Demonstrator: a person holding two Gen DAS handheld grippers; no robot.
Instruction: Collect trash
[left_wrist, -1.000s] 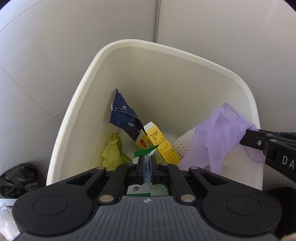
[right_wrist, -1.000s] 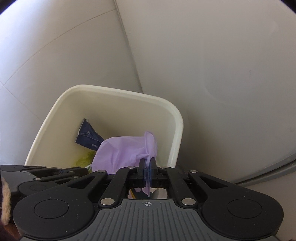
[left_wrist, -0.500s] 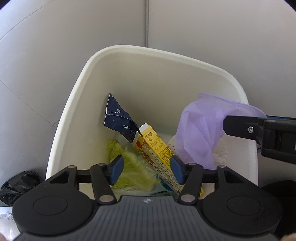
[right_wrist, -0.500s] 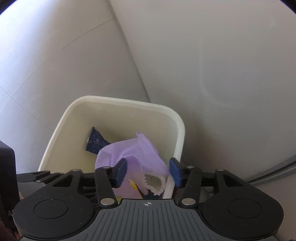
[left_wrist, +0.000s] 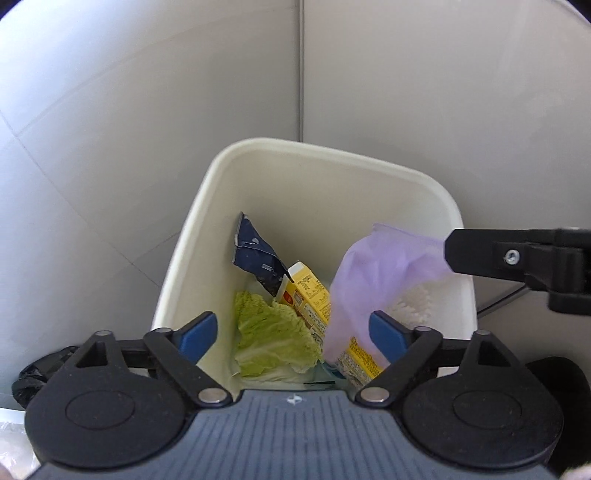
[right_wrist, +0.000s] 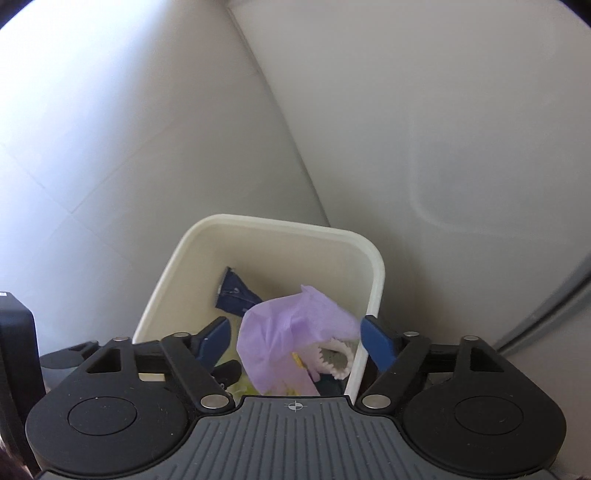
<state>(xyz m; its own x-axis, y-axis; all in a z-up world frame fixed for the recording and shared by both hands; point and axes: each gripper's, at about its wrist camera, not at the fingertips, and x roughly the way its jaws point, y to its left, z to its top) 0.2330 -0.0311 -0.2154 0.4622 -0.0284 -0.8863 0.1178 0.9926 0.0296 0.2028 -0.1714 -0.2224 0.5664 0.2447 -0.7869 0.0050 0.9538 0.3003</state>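
Green cabbage leaf (left_wrist: 271, 338), left view only

In the bin (left_wrist: 258, 192), standing in a wall corner: wrapper (left_wrist: 256, 258) at back left, carton (left_wrist: 310, 299) just right of it, leaf (left_wrist: 273, 339) in front. Glove (left_wrist: 369, 280) at right, draped over carton and foam net (left_wrist: 417, 306). Crumpled bag (left_wrist: 33, 373) outside, left of bin.

Both tools (left_wrist: 291, 334) (right_wrist: 295, 341) spread wide
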